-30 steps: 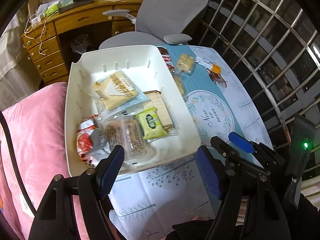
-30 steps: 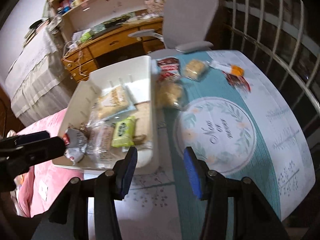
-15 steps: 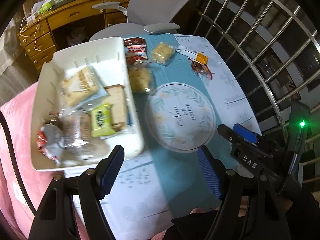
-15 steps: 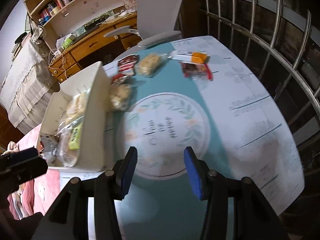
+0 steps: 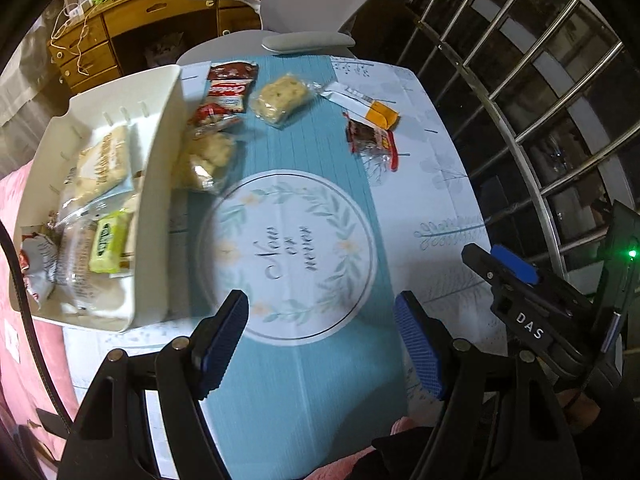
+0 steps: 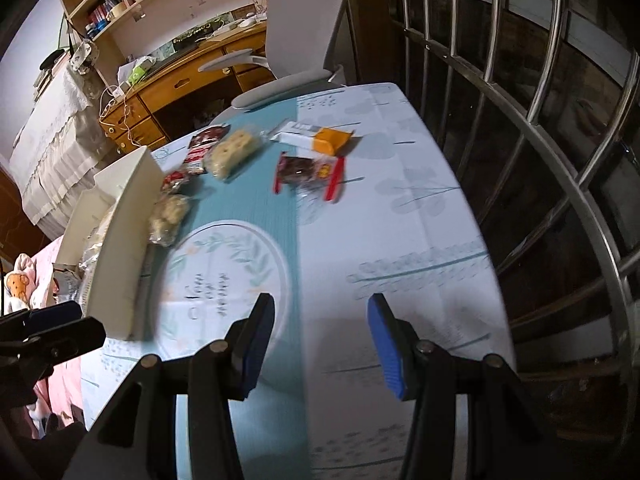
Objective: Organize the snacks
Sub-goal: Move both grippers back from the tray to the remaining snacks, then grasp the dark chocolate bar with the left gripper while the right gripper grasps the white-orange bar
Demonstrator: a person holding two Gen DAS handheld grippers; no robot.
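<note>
A white bin (image 5: 156, 184) at the table's left holds several packed snacks, a green packet (image 5: 106, 240) among them. Loose snacks lie on the blue tablecloth beyond it: a pale cracker pack (image 5: 282, 96), a dark red-edged pack (image 5: 372, 140), a white and orange pack (image 5: 362, 104), a red wrapper (image 5: 232, 80) and a clear cookie bag (image 5: 206, 156). My left gripper (image 5: 320, 344) is open and empty over the cloth's round print. My right gripper (image 6: 320, 340) is open and empty, right of the bin (image 6: 124, 240); the dark pack (image 6: 308, 172) and cracker pack (image 6: 232, 152) lie ahead.
A grey office chair (image 5: 304, 8) stands behind the table, with a wooden desk (image 5: 132, 12) beyond. A metal window grille (image 6: 520, 120) runs along the right side. A pink cushion (image 5: 16, 200) lies left of the bin. The right gripper also shows in the left wrist view (image 5: 520, 280).
Both grippers have swung right, away from the bin and over the tablecloth toward the loose snacks. Both stay open and empty.
</note>
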